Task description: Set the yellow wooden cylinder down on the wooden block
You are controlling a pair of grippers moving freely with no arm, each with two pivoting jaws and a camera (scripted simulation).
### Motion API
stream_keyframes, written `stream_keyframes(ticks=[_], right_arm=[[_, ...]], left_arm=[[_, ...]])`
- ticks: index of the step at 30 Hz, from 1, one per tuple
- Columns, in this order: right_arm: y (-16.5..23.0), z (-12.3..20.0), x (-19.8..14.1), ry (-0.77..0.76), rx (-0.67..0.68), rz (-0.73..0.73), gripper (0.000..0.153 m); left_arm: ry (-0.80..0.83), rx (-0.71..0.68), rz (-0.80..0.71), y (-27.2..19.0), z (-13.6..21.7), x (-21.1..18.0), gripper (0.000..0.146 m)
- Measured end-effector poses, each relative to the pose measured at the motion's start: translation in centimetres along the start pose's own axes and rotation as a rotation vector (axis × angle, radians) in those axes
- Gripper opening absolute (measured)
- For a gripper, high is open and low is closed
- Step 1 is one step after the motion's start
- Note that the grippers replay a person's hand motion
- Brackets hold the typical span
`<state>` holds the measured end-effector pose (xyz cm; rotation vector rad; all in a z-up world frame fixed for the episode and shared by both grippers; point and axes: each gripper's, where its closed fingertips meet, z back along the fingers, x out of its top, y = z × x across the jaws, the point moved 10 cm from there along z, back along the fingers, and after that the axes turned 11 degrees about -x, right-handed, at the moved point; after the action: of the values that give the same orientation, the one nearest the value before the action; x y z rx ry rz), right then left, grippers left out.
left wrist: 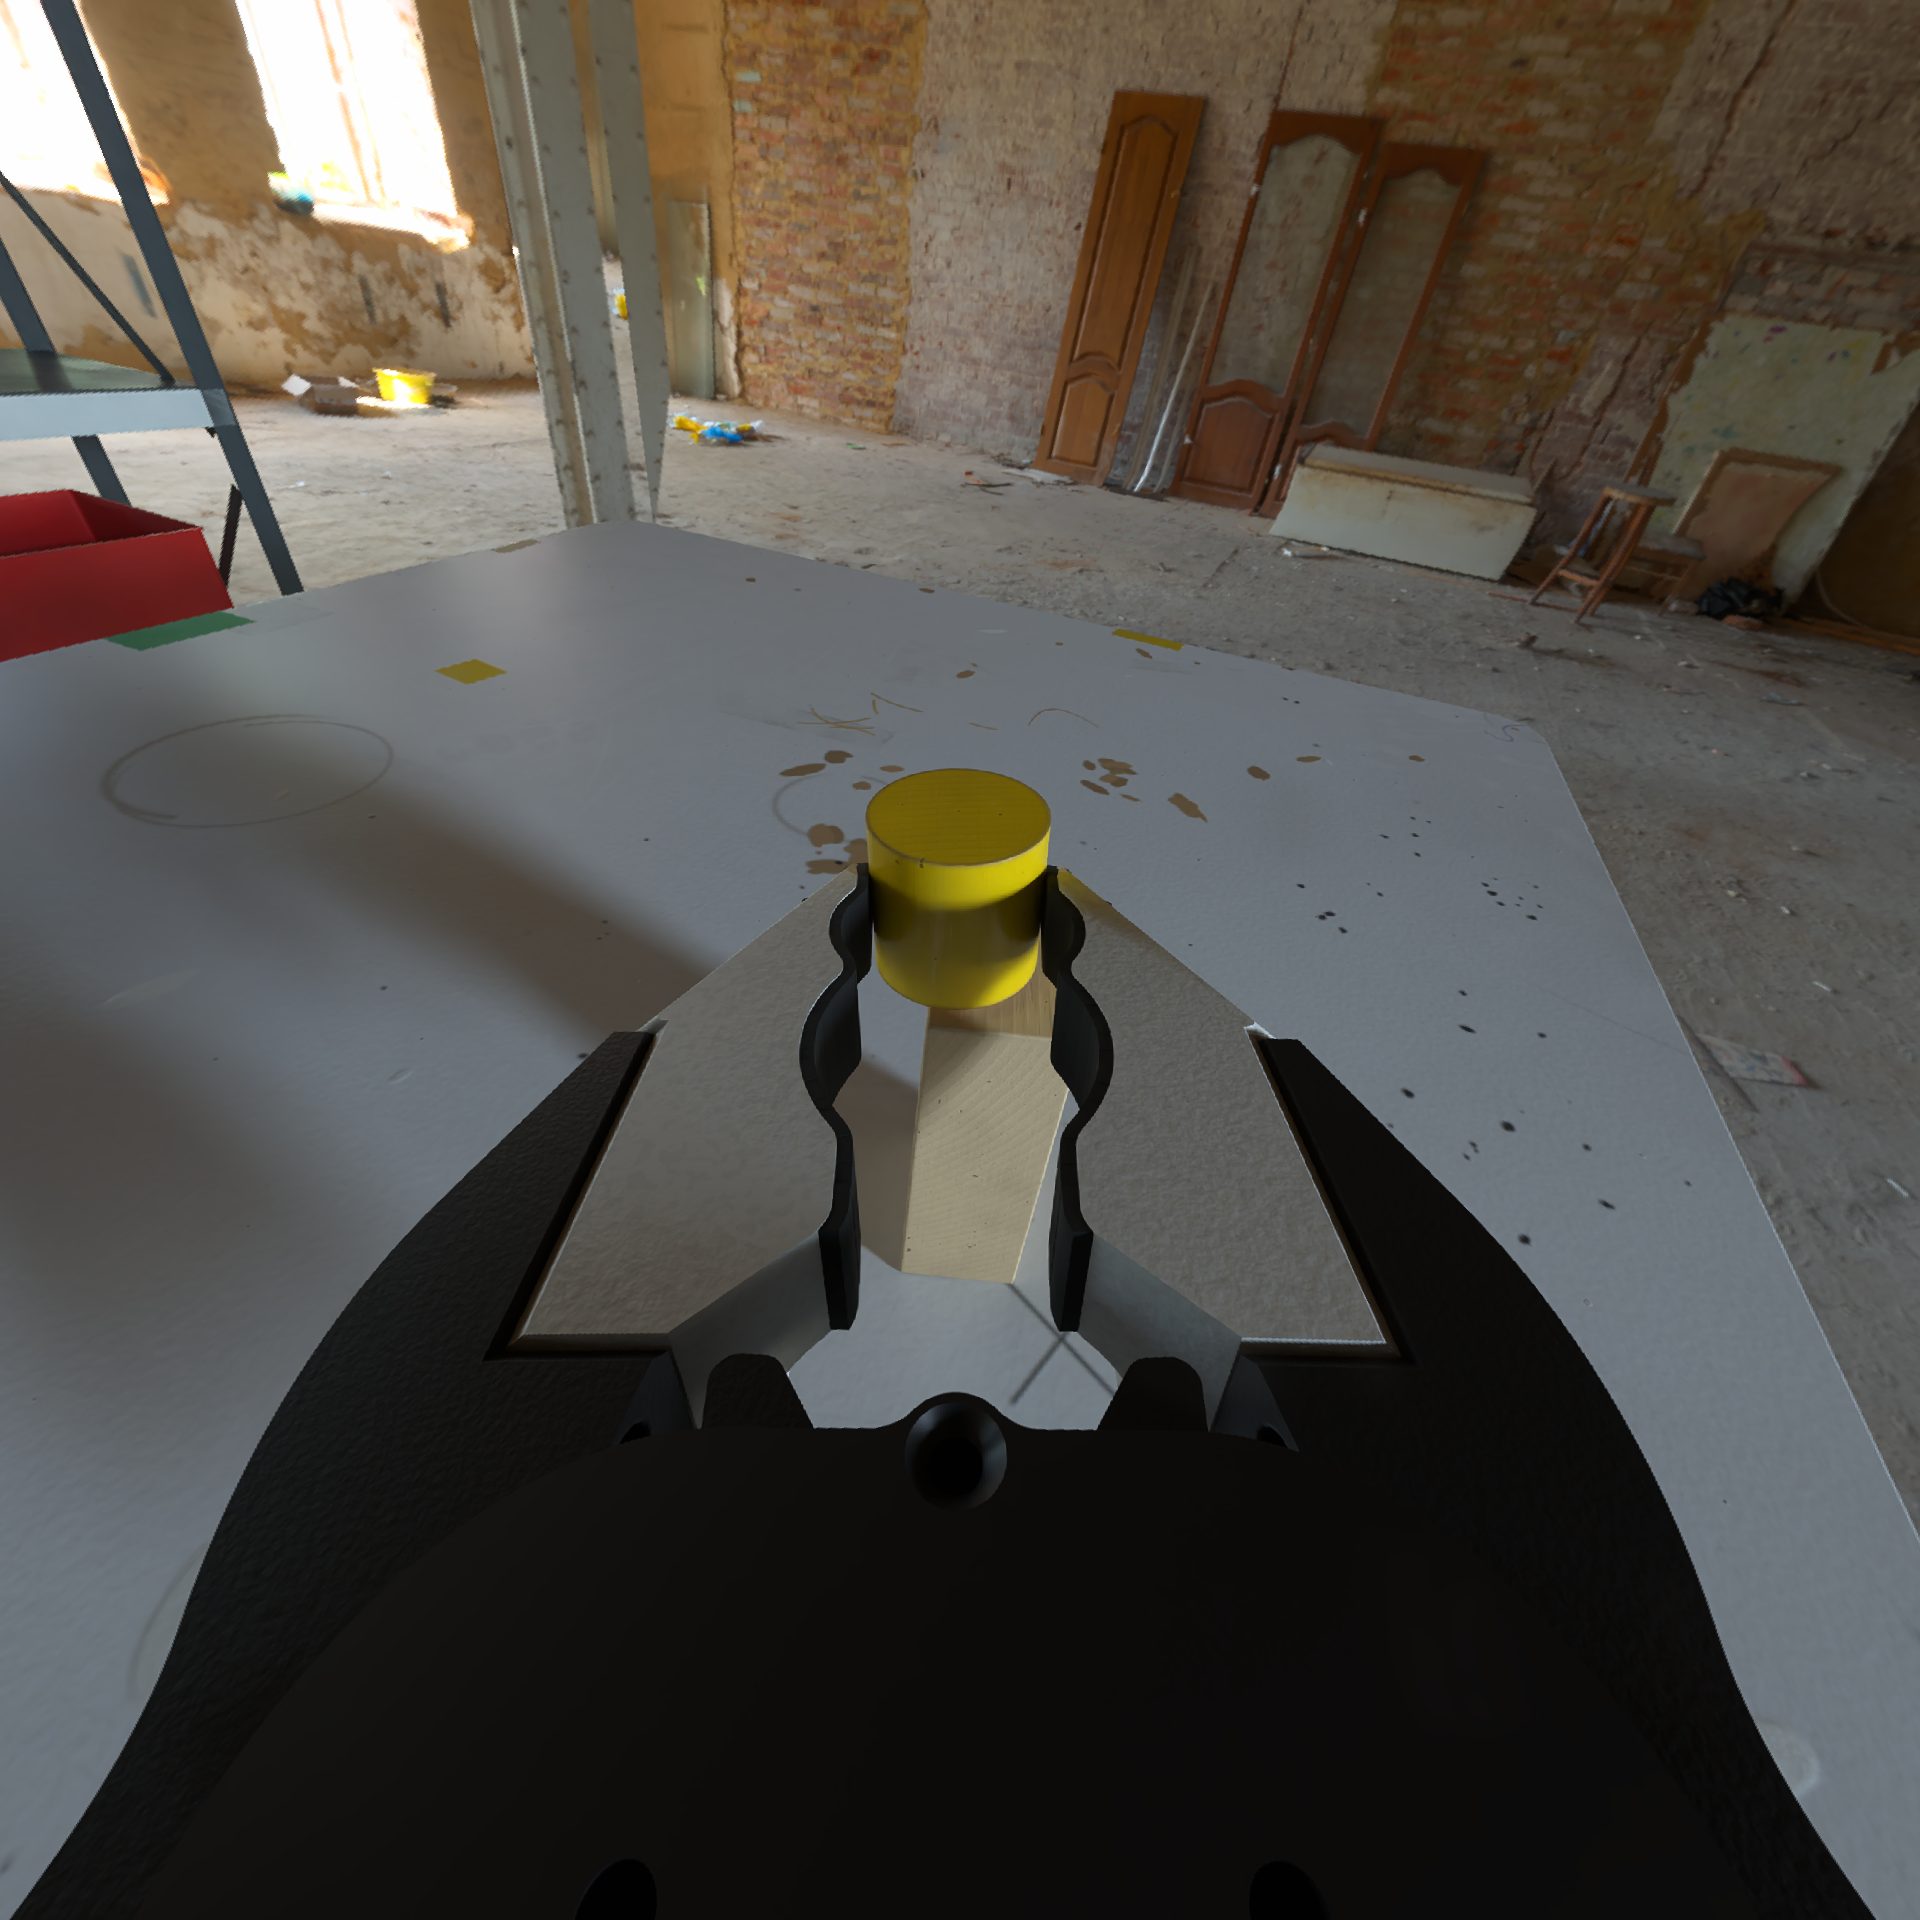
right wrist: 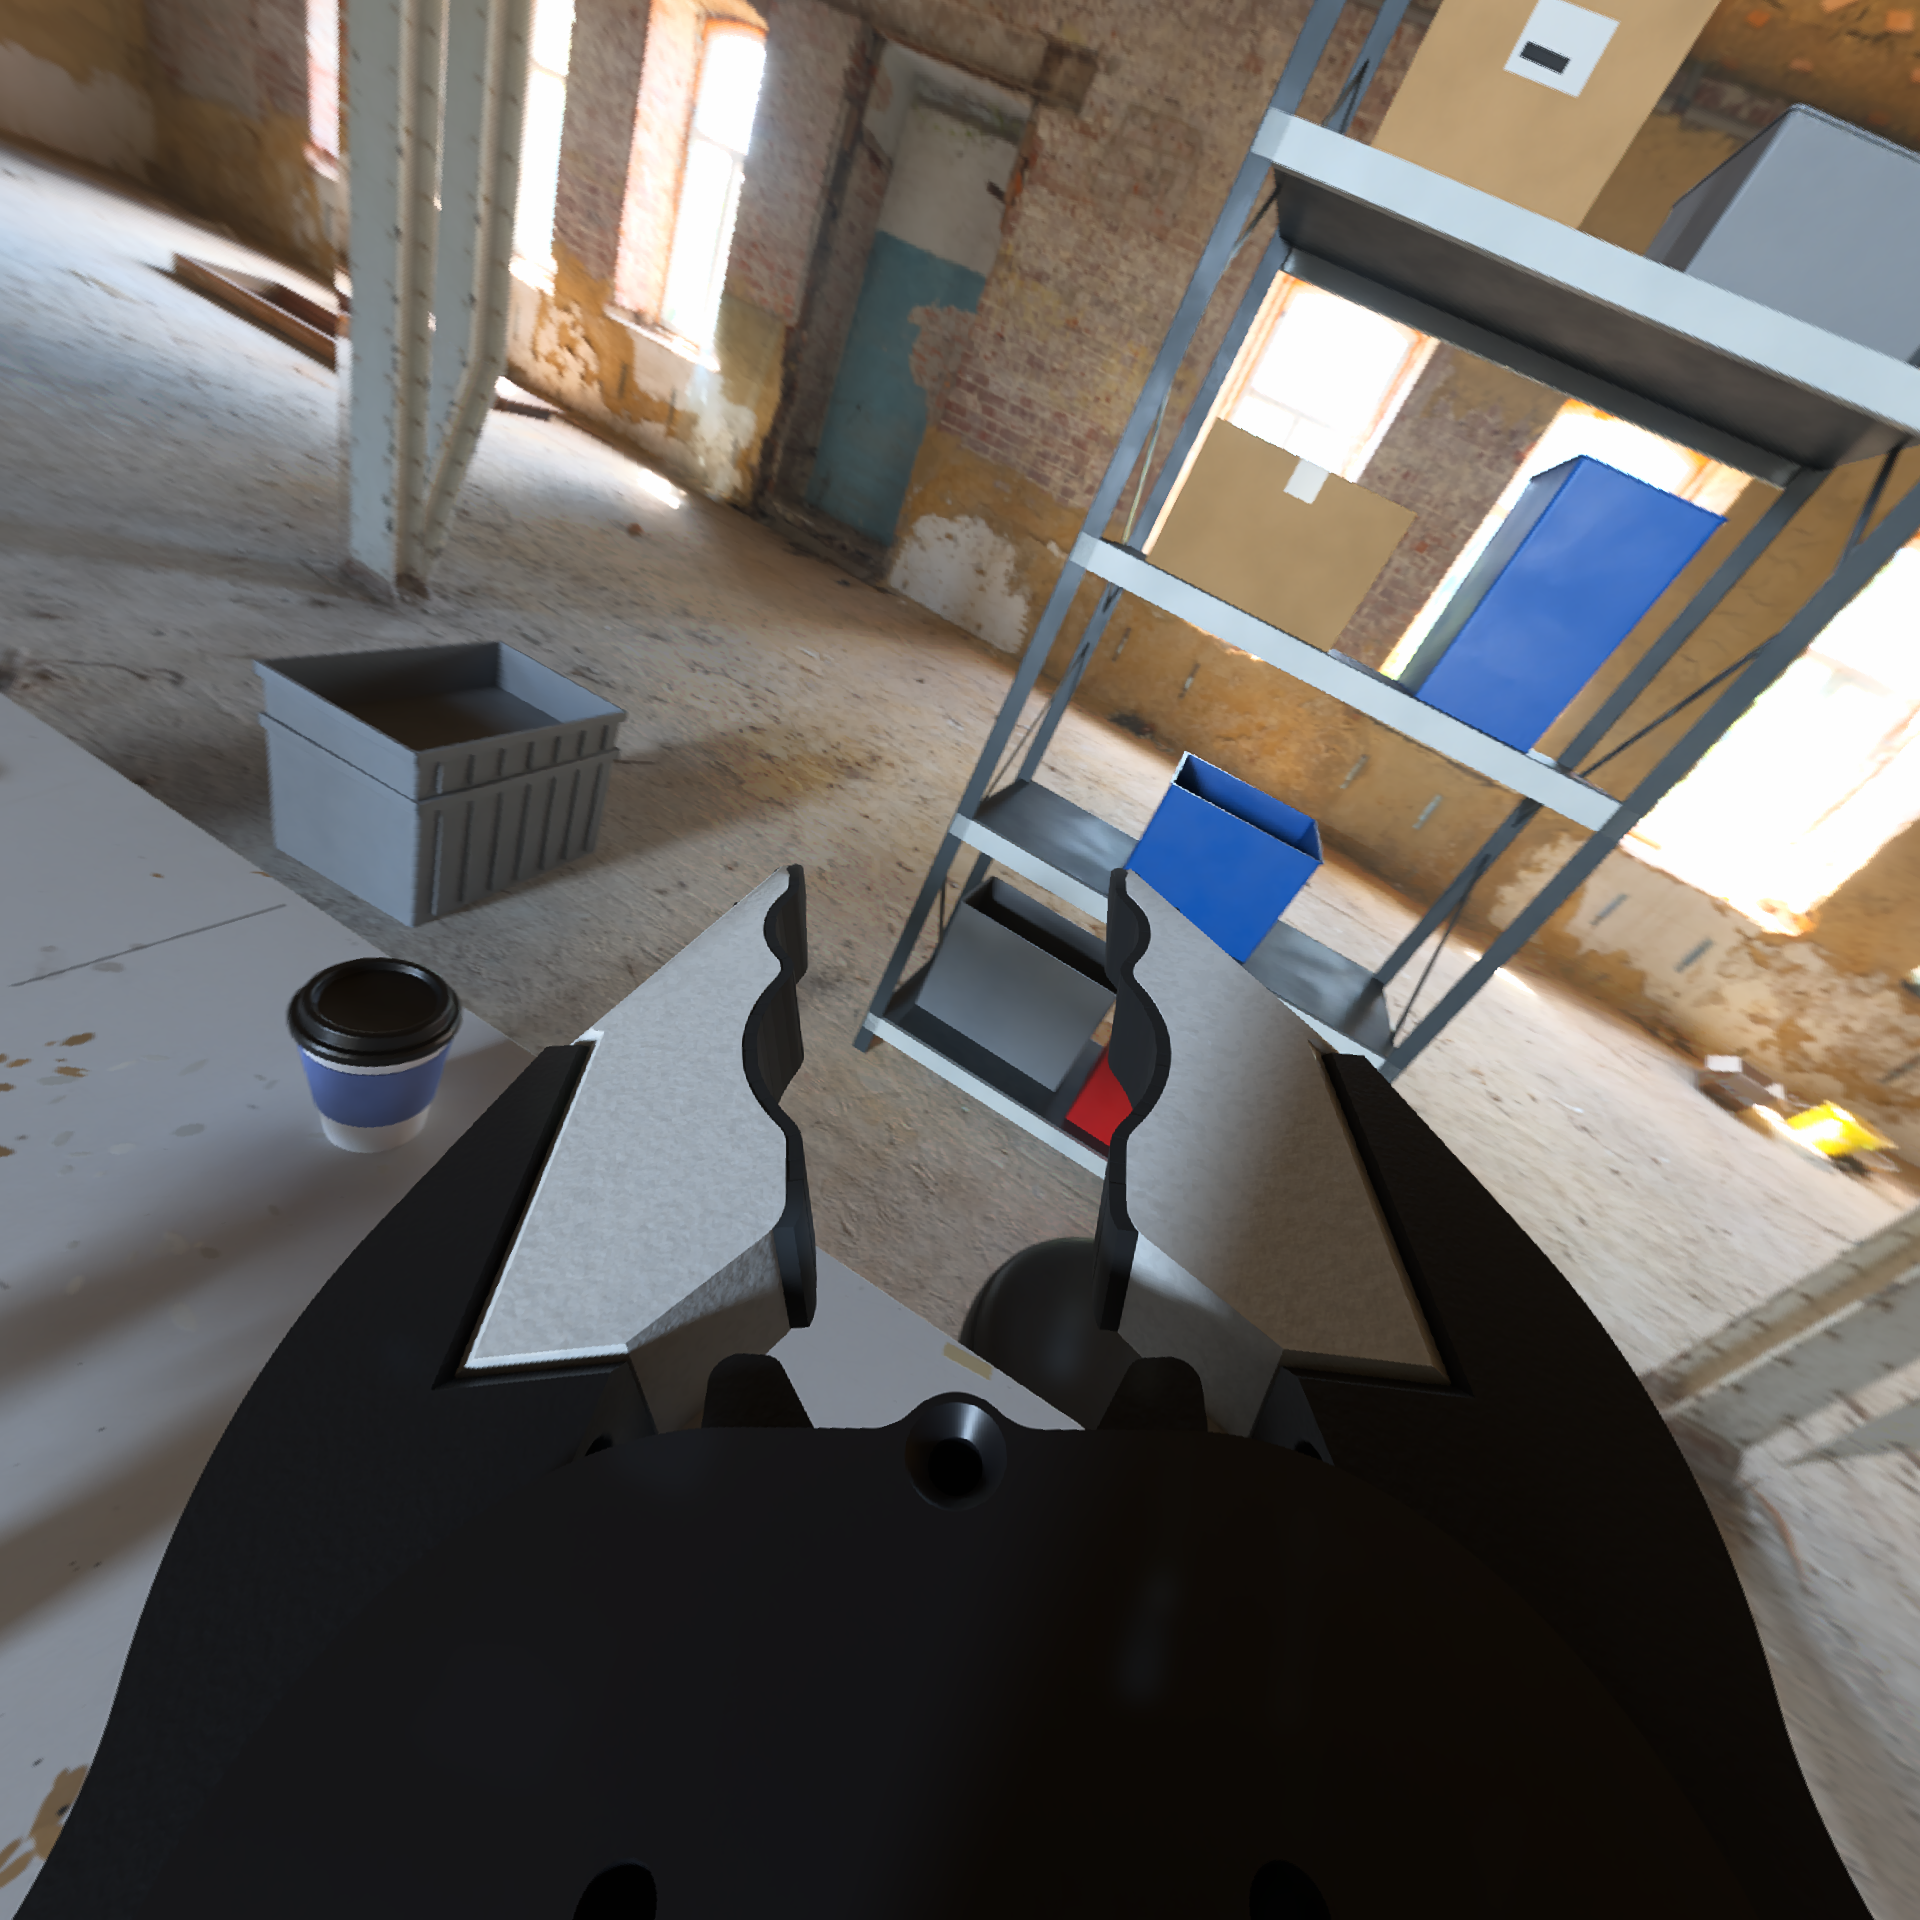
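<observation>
In the left wrist view the yellow wooden cylinder [left wrist: 956, 894] stands upright between my left gripper's fingertips. My left gripper [left wrist: 956, 914] is shut on the cylinder, its black pads pressed against both sides. Right under the cylinder stands a pale wooden block [left wrist: 977, 1143] on the white table [left wrist: 416, 1039]; the cylinder's base is at the block's top, and I cannot tell whether they touch. In the right wrist view my right gripper [right wrist: 956, 935] is open and empty, over the table's edge, pointing away at the floor and shelves.
A paper coffee cup [right wrist: 372, 1049] with a black lid stands on the table near its edge, left of my right gripper. A grey crate [right wrist: 436, 774] sits on the floor, a metal shelf rack [right wrist: 1351, 665] holds boxes. A red bin [left wrist: 94, 566] stands beyond the table's far left.
</observation>
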<state>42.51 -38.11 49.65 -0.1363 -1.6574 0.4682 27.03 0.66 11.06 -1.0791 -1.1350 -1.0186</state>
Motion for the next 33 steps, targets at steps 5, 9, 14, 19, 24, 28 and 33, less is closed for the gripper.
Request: stream_keyframes(ticks=[5, 9, 14, 19, 24, 28, 33], right_arm=[[-0.1, -0.5, 1.4, 0.005, -0.041, 0.018, 0.058], [-0.6, -1.4, 1.2, -0.008, -0.074, 0.010, 0.058], [-1.9, -3.0, -1.0, -0.007, -0.089, -0.024, 0.058], [-2.9, -3.8, -6.1, -0.062, -0.012, -0.148, 0.058], [-1.8, -4.5, -15.5, 0.063, 0.108, -0.210, 0.058], [1.5, -4.7, -23.4, 0.374, 0.352, -0.068, 0.058], [6.4, -4.9, -30.6, 0.790, 0.572, 0.079, 0.059]], left_arm=[[-0.008, -0.014, 0.002, 0.0, 0.1, 0.0, 0.032], [-0.016, -0.008, -0.028, -0.3, 0.1, 0.0, 0.032], [0.014, -0.029, -0.024, -0.3, -0.1, 0.0, 0.032], [0.017, -0.039, 0.003, -0.1, -0.2, 0.0, 0.032], [0.014, -0.032, -0.010, -0.2, -0.2, 0.0, 0.032], [0.018, -0.043, -0.035, -0.5, -0.2, 0.0, 0.032], [0.037, -0.043, -0.044, -0.6, -0.4, 0.0, 0.032]])
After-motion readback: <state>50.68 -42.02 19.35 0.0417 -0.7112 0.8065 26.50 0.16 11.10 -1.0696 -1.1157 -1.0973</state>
